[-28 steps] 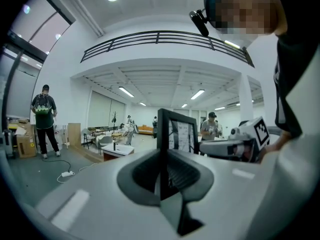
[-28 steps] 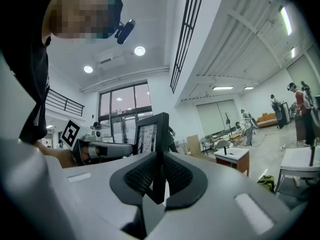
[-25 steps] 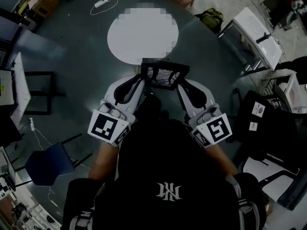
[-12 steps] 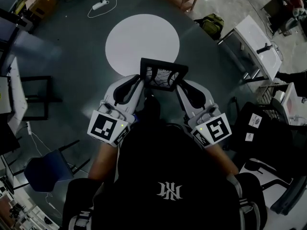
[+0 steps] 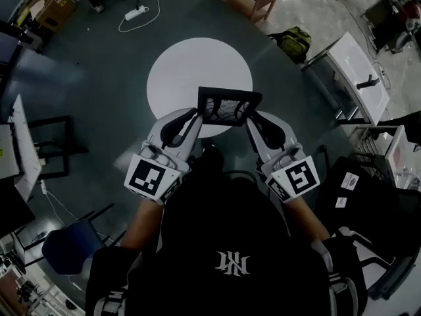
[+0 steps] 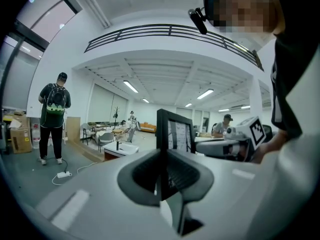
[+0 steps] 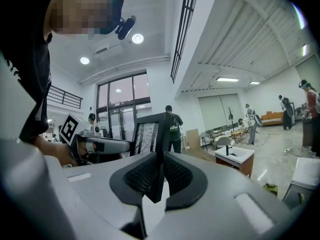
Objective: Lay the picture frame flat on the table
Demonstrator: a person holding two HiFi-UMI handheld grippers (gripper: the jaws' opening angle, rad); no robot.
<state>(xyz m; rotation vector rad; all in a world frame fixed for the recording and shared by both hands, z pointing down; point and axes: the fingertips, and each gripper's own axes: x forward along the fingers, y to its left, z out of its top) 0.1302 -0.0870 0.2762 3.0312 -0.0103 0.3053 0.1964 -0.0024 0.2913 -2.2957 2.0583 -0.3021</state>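
A black picture frame [image 5: 226, 107] with a black-and-white print hangs in the air between both grippers, over the near edge of the round white table [image 5: 191, 71]. My left gripper [image 5: 193, 118] is shut on the frame's left edge, and my right gripper [image 5: 251, 118] is shut on its right edge. In the left gripper view the frame [image 6: 173, 131] stands upright between the closed jaws, edge on. The right gripper view shows the frame [image 7: 152, 131] pinched the same way, with the left gripper [image 7: 95, 145] beyond it.
A grey floor surrounds the table. A white desk [image 5: 352, 71] and a green bag [image 5: 294, 26] lie to the right, a blue chair [image 5: 66, 245] at lower left, a power strip [image 5: 136, 13] with its cable at the top. People stand in the room [image 6: 54, 116].
The table has come nearer and slid down in the head view, so the frame now overlaps its near edge. Both grippers keep the same hold on the frame.
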